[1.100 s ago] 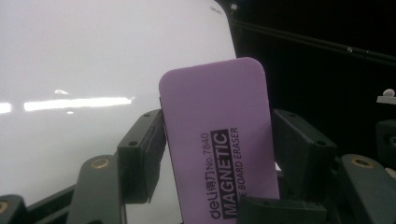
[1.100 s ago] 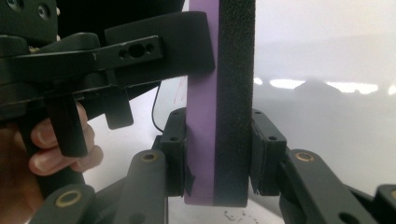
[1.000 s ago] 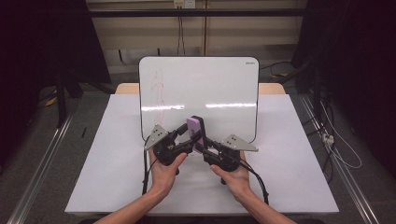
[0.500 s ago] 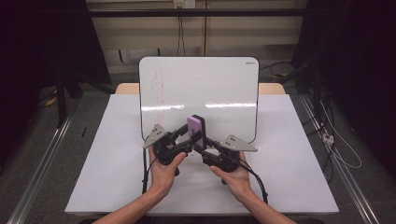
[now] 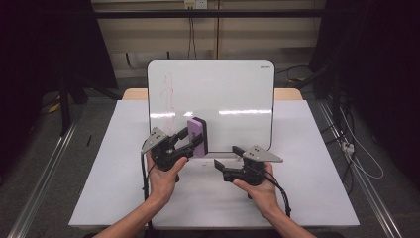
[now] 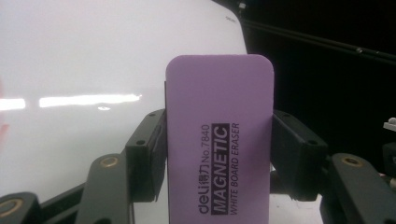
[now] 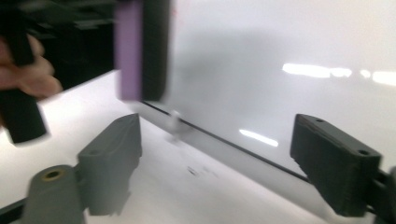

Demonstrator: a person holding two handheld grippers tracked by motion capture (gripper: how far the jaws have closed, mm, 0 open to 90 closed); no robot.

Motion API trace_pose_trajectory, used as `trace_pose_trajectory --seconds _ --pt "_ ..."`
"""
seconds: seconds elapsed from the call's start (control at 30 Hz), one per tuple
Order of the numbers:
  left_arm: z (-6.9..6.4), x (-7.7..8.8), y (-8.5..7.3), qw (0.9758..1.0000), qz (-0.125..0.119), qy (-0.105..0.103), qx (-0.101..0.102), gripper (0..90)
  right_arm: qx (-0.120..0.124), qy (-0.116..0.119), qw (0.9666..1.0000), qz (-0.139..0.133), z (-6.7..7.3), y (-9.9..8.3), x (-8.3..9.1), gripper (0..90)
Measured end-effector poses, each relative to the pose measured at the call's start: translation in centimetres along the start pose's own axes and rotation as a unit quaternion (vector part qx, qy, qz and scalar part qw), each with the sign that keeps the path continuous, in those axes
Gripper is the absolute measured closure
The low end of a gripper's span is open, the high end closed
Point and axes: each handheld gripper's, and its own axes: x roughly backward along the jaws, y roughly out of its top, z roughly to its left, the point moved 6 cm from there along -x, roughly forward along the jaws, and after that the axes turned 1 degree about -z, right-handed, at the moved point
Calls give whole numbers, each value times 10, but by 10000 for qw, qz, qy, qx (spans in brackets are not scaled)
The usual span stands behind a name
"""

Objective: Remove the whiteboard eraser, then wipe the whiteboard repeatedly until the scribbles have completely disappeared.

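Rounded purple eraser (image 6: 219, 140) between tongs (image 6: 219, 154)

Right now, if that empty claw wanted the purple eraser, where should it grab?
Probably the eraser's upper half, across its narrow edges, coming from the right. It stands upright, and the left claw already clamps the lower part; the right claw is open.

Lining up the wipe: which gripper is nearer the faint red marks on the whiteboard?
Left. The left gripper, shut on the purple eraser, sits just below and right of the red marks. The right gripper hangs open lower, off the whiteboard's bottom edge.
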Motion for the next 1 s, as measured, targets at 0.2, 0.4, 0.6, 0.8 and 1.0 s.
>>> trace_pose_trajectory --seconds 0.2,0.4,0.6,0.8,1.0 --pt "11 10 9 9994 78 213 -265 412 174 -382 9991 81 -21 -2 17 109" --pt "13 19 13 9958 451 344 -714 412 227 -674 9974 138 -38 -9 35 80" --pt "18 25 20 9919 677 512 -944 412 215 -1080 9939 115 -62 -12 58 70" --pt "21 29 25 9908 700 456 -1061 412 144 -1298 9914 93 -80 -16 80 54" --pt "25 31 30 9853 903 617 -1314 412 168 -1414 9897 138 -89 -23 95 55"
